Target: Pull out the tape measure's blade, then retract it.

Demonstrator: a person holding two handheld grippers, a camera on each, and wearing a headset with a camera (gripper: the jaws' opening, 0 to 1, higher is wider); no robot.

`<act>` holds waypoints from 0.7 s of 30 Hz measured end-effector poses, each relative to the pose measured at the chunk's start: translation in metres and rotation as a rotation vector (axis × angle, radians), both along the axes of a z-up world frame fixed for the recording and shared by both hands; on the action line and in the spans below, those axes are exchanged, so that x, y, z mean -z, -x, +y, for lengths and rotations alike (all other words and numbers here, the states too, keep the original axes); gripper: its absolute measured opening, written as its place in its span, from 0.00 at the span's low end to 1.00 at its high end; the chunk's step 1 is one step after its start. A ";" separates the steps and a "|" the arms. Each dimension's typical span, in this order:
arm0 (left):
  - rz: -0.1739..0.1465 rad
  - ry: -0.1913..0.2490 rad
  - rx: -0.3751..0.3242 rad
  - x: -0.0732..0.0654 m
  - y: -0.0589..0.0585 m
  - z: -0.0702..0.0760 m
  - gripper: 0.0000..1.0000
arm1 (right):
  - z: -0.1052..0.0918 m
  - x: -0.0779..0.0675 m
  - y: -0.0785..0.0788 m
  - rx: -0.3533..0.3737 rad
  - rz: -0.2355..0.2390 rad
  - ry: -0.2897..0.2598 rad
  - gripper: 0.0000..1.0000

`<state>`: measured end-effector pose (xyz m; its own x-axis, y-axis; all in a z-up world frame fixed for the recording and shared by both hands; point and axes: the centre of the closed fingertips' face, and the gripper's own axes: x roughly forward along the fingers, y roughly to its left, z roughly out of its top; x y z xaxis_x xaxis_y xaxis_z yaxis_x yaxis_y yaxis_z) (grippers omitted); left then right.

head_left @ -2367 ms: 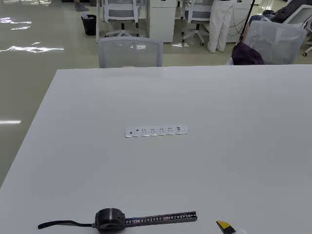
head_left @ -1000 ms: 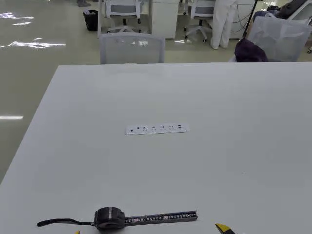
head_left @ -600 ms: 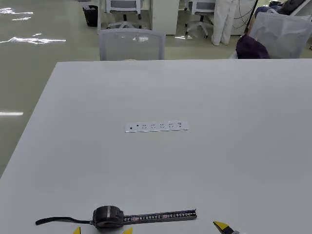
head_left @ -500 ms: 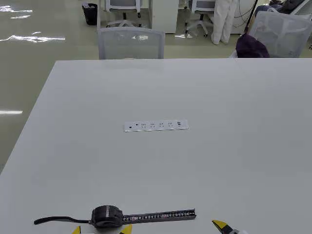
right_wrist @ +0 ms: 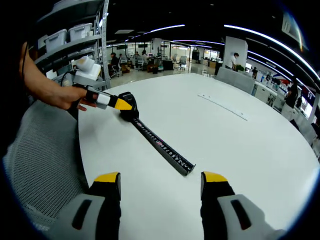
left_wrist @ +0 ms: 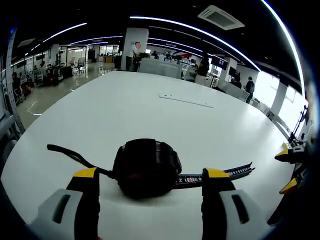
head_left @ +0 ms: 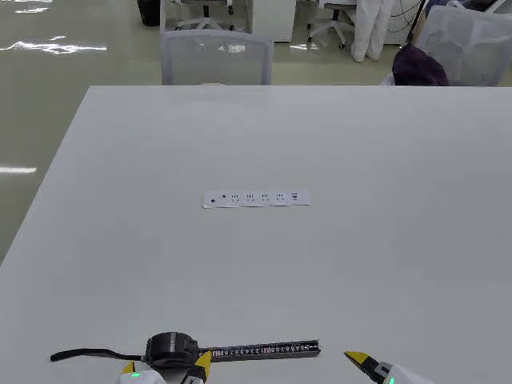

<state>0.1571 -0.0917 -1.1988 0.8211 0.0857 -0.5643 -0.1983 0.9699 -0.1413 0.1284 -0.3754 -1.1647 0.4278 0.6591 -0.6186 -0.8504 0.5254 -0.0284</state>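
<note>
Lying along the bottom edge of the head view, your tape measure (head_left: 170, 350) rests on the white table (head_left: 264, 272). Its black case (left_wrist: 147, 165) sits lower left of centre, and the wrist strap (head_left: 86, 354) trails off to the left. — first voice

Its blade (head_left: 264, 350) is part-way out. It runs flat on the tabletop from the case toward the right, and the hook end (right_wrist: 188, 170) stops short of the bottom right corner. — second voice

Your left gripper (left_wrist: 150, 173) has its jaws spread wide. In the left gripper view the two yellow tips stand at bottom left and bottom right, with the case between and just ahead of them. Nothing is clamped. — first voice

Whether either tip touches the case, I cannot tell. In the head view the right-hand tip crosses the blade where it leaves the case. — second voice

Your right gripper (right_wrist: 161, 177) is spread wide too, and it holds nothing. In the right gripper view the hook end lies just ahead of the gap, nearer the right-hand tip and apart from both. — first voice

At the upper left of that view, your hand (right_wrist: 60, 95) is wrapped around the left gripper. — second voice

Up at the centre of the head view, a white power strip (head_left: 254, 198) lies well apart from the tape. A grey mesh chair (head_left: 214, 58) stands at the table's far edge. — first voice
</note>
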 end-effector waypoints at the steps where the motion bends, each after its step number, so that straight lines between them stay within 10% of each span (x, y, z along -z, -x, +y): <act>1: 0.002 0.000 -0.002 0.001 -0.001 0.000 0.82 | 0.000 0.001 -0.001 -0.013 -0.003 0.002 0.64; 21: 0.036 -0.027 -0.037 0.013 -0.011 0.006 0.79 | -0.005 0.028 -0.032 -0.282 0.017 0.043 0.51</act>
